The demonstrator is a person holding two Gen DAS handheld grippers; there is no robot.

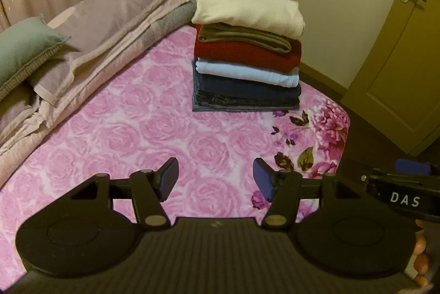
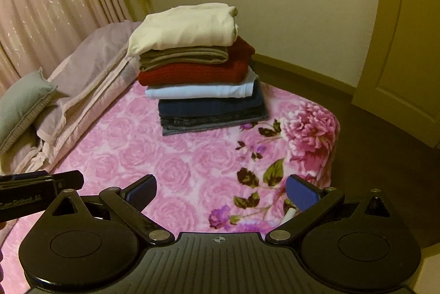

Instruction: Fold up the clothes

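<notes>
Six or so folded garments form a neat stack of clothes (image 1: pixel 247 51) at the upper middle of both views, resting on the pink rose-print blanket (image 1: pixel 154 134) that covers the bed, with a cream top (image 2: pixel 184 28) uppermost and dark denim at the base. The left gripper (image 1: pixel 216 179) and right gripper (image 2: pixel 221 192) hang low in frame above bare blanket, their blue-padded fingers (image 1: pixel 169 178) spread wide and gripping nothing. A grey-green pillow (image 1: pixel 24 51) and lilac bedding (image 1: pixel 110 18) lie at the left.

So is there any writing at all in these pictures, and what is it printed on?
"DAS": white letters on the black body of the right gripper, seen from the left wrist.
White lettering on the black body of the left gripper, seen from the right wrist: too blurred to read.
Nothing else carries any text.
</notes>
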